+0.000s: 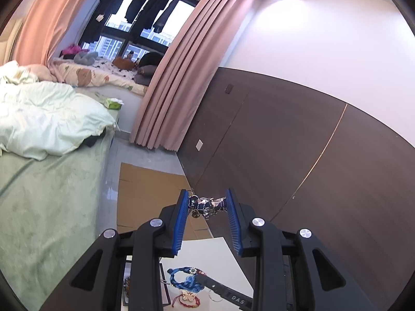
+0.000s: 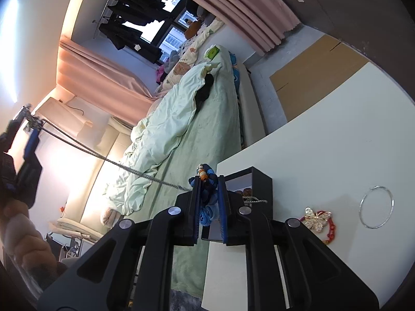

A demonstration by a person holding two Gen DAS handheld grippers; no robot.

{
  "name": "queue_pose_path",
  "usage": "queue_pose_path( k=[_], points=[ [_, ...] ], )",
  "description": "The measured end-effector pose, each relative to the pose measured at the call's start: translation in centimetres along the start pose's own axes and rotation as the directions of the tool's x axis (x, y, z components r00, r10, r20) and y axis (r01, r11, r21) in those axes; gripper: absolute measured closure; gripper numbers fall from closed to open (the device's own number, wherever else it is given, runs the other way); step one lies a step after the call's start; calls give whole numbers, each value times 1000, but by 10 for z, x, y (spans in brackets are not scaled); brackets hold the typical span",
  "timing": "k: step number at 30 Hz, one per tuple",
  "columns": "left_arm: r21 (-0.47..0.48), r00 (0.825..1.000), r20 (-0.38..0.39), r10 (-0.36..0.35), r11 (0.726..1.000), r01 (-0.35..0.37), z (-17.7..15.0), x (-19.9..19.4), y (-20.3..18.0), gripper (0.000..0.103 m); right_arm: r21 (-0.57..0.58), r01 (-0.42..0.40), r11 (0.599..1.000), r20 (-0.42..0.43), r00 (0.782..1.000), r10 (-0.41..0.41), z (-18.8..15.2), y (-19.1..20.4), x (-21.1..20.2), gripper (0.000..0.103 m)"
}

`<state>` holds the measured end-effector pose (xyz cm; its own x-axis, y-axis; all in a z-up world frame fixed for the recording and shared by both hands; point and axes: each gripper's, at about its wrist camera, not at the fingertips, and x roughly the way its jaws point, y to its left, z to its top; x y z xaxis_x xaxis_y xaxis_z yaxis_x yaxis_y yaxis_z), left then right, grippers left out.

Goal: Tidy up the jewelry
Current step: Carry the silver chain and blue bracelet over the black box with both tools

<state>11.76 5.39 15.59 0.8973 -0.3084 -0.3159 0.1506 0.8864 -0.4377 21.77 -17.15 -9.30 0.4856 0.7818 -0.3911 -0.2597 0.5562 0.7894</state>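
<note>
Left of the white table (image 2: pixel 324 140), over the bed (image 2: pixel 181 129), the left gripper (image 1: pixel 207 204) pinches one beaded end of a silver chain (image 2: pixel 103 159). The chain runs taut toward the table's near corner, where the right gripper (image 2: pixel 209 194) is clamped on a blue braided bracelet (image 2: pixel 207 210) beside a black box (image 2: pixel 259 181). Farther right on the table lie a butterfly brooch (image 2: pixel 315 220) and a silver ring (image 2: pixel 376 206).

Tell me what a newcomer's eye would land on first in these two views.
First, the left gripper raised off the table, clamping a beaded silver chain that stretches taut across the right view to the right gripper, which pinches a blue braided bracelet. Next, the white table with a butterfly charm bracelet beside a thin silver bangle. Behind lies a rumpled pale green bed.
</note>
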Motion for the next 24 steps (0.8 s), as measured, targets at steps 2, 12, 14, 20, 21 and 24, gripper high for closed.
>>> queue_pose_path(
  k=[2,12,14,20,21,24],
  points=[
    [1,1000,0,7,1000,-7,0,2,1,75,-6,2,1000,-12,1000,-2,-2,2,4,90],
    [-13,990,-77,120,993,-121,-46,40,37,75,15,29,999,-15,999,-29,0,-2,8,90],
    [-44,983,-128,129,990,-136,-67,57,55,75,19,33,999,-14,999,-33,0,-3,9,90],
    [-52,939,-283,198,974,-221,-120,100,88,74,16,24,1000,-12,1000,-24,-2,-3,13,90],
    [-51,933,-296,204,972,-228,-125,103,92,70,14,21,1000,-13,1000,-21,-2,-2,14,89],
    [-58,922,-317,223,966,-254,-140,104,104,45,3,19,1000,-16,1000,-18,-4,0,21,90]
  ],
)
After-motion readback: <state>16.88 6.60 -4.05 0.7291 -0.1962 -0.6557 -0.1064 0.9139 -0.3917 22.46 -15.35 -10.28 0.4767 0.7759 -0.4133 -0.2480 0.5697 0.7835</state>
